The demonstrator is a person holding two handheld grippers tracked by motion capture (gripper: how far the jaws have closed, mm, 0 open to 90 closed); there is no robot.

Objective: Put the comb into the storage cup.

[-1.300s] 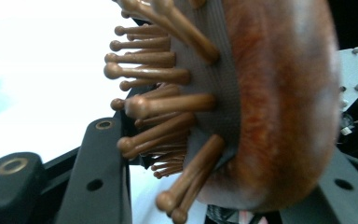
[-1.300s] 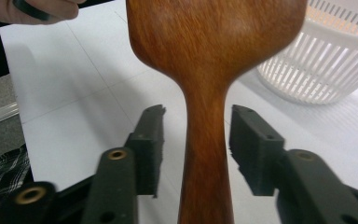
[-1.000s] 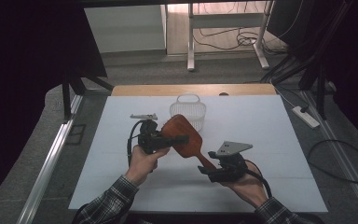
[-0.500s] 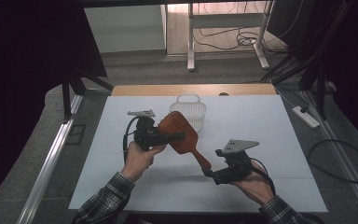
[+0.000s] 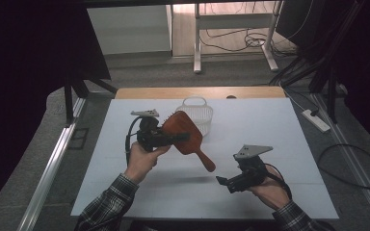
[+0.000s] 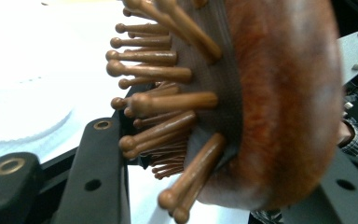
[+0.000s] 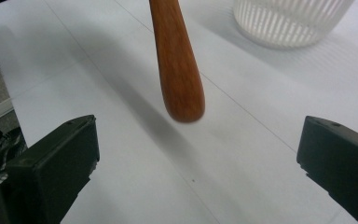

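A brown wooden hairbrush (image 5: 185, 136) hangs above the white table, its handle pointing down to the right. My left gripper (image 5: 176, 137) is shut on the brush's paddle head; in the left gripper view the head (image 6: 279, 102) and its wooden bristles (image 6: 163, 102) sit between the black jaws. My right gripper (image 5: 224, 183) stands open low over the table, apart from the brush. In the right gripper view the handle's rounded end (image 7: 179, 84) hangs ahead of the wide-apart jaws, touching neither.
A white slatted basket (image 5: 196, 115) stands behind the brush near the table's far edge, also in the right gripper view (image 7: 289, 18). The white table top (image 5: 289, 134) spreads to the right. Cables and desk legs lie on the floor beyond.
My left gripper has lifted the brush up and toward the basket. My right gripper let go of the handle, opened and drew back toward the near right.
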